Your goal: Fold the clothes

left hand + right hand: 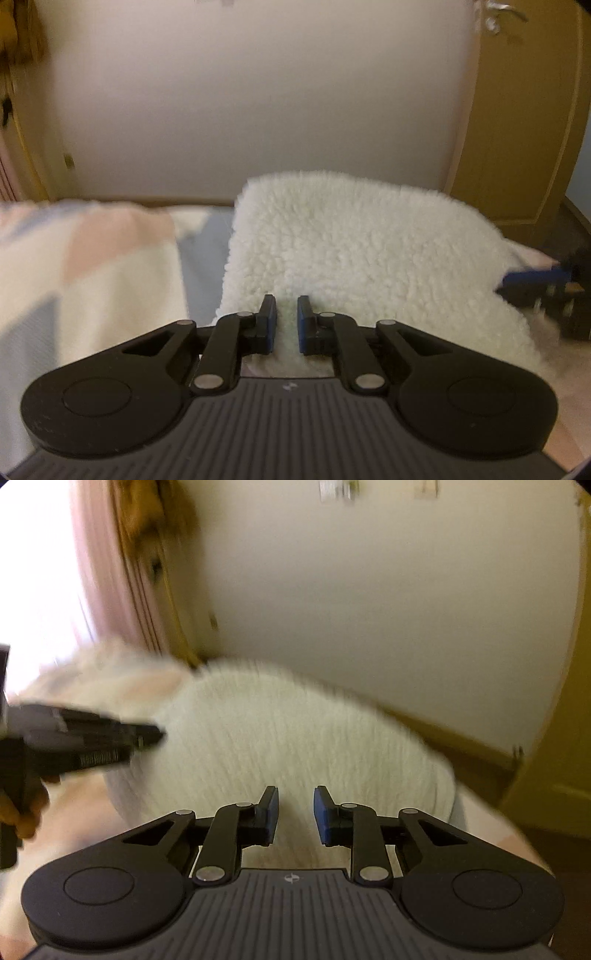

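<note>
A white fleece garment (354, 251) is lying doubled into a thick pad on the pastel-checked bedspread (92, 266), filling the middle of both views, so at least one fold is looking done; squaring and perhaps a final fold are probably remaining. The left gripper (287, 321) is sitting at its near left edge, jaws clenched on a ridge of fleece. The right gripper (295, 816) is hovering over the near right edge, jaws parted and seemingly not pressing on the pile
</note>
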The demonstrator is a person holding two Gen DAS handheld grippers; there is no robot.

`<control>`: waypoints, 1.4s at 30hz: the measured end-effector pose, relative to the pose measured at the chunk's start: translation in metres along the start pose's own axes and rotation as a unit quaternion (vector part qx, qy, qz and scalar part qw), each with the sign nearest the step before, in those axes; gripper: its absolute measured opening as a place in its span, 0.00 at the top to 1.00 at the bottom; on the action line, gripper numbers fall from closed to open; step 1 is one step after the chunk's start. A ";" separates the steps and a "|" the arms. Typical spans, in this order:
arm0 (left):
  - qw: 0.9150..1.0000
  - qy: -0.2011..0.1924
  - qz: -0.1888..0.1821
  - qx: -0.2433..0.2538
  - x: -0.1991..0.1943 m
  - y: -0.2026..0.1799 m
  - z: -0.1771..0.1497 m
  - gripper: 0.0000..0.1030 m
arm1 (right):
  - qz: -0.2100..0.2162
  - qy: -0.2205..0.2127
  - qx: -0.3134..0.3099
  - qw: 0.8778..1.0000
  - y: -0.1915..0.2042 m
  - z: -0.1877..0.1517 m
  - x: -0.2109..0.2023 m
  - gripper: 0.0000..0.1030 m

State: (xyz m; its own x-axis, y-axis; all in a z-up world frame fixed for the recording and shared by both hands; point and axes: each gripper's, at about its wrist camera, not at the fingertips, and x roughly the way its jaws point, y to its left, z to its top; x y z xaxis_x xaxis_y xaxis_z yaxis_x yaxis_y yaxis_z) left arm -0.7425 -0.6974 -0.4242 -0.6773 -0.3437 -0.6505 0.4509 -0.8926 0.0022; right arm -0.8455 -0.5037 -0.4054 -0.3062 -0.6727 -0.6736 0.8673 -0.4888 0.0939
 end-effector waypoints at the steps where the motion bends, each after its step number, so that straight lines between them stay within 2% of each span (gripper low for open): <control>1: 1.000 -0.002 0.001 -0.003 0.004 -0.002 -0.001 0.94 | -0.003 0.004 0.003 1.000 -0.001 -0.005 0.006 0.80; 6: 1.000 0.016 0.023 0.004 0.008 -0.008 0.010 0.94 | -0.010 0.014 0.002 1.000 0.002 0.002 0.017 0.80; 9: 0.998 0.027 0.048 0.015 -0.009 -0.016 0.024 0.94 | -0.011 0.020 0.013 1.000 0.000 0.011 0.005 0.80; 11: 0.997 0.035 0.062 0.006 -0.029 -0.020 0.034 0.90 | -0.013 0.015 0.018 1.000 -0.001 0.016 -0.010 0.77; 14: 0.996 0.054 0.064 -0.029 -0.062 -0.027 0.046 0.76 | -0.011 0.028 0.036 0.999 -0.004 0.022 -0.036 0.72; 16: 0.994 0.077 0.065 -0.050 -0.088 -0.037 0.051 0.63 | -0.011 0.036 0.049 0.998 -0.006 0.020 -0.060 0.68; 18: 0.990 0.098 0.068 -0.071 -0.110 -0.047 0.053 0.55 | -0.014 0.039 0.059 0.997 -0.005 0.019 -0.086 0.63; 22: 0.986 0.125 0.081 -0.081 -0.160 -0.071 0.055 0.24 | -0.013 0.051 0.075 0.996 -0.001 0.016 -0.134 0.56; 26: 0.981 0.139 0.093 -0.098 -0.202 -0.089 0.059 0.17 | -0.015 0.055 0.082 0.995 0.004 0.016 -0.174 0.44; 30: 0.977 0.144 0.097 -0.126 -0.239 -0.098 0.064 0.02 | -0.016 0.056 0.082 0.995 0.010 0.021 -0.208 0.30; 34: 0.973 0.146 0.112 -0.141 -0.269 -0.106 0.066 0.01 | -0.022 0.056 0.067 0.996 0.017 0.029 -0.236 0.07; 36: 0.971 0.156 0.112 -0.145 -0.279 -0.109 0.064 0.01 | -0.026 0.057 0.062 0.996 0.020 0.033 -0.249 0.02; 39: 0.969 0.163 0.109 -0.149 -0.293 -0.115 0.059 0.01 | -0.028 0.070 0.058 0.995 0.025 0.037 -0.262 0.02; 42: 0.971 0.155 0.119 -0.140 -0.309 -0.121 0.055 0.01 | -0.032 0.077 0.058 0.995 0.030 0.038 -0.273 0.02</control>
State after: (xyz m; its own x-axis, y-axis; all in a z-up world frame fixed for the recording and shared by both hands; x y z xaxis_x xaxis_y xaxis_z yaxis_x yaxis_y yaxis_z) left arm -0.6196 -0.4989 -0.1815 -0.3471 -0.3873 -0.8541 0.7433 -0.6690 0.0013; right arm -0.7514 -0.3561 -0.1910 -0.2887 -0.5489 -0.7845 0.7942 -0.5948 0.1239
